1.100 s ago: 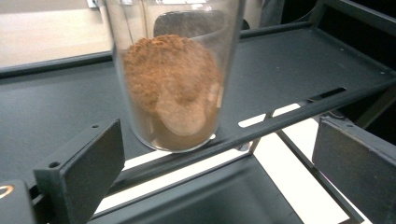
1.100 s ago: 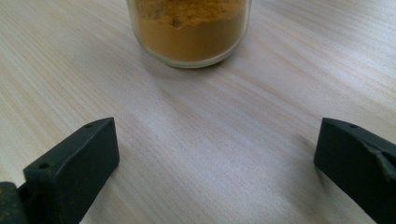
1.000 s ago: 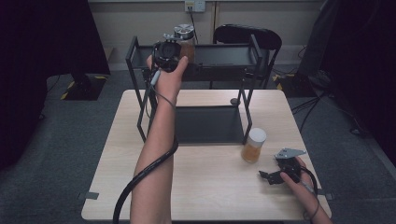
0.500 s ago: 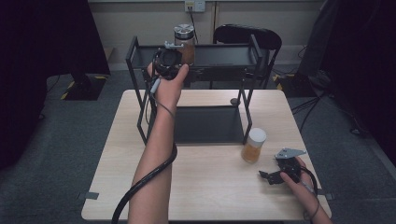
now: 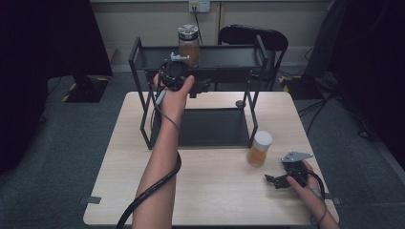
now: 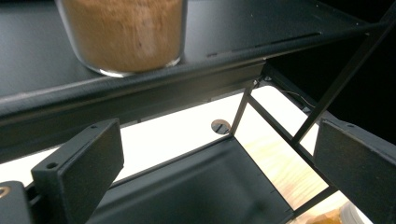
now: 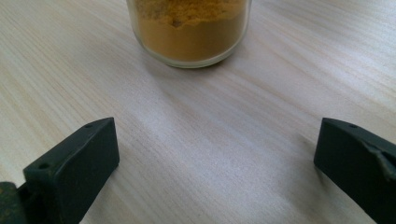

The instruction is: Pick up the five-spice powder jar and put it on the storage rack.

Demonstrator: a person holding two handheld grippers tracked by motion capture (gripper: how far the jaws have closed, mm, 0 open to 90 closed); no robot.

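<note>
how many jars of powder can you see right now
2. A silver-lidded jar stands on the top shelf of the black rack; a white-lidded jar stands on the table just ahead of the right gripper. None looks hidden.

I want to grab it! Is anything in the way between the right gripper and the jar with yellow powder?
Nothing visible. The right gripper is open, and only bare table lies between it and the jar.
</note>
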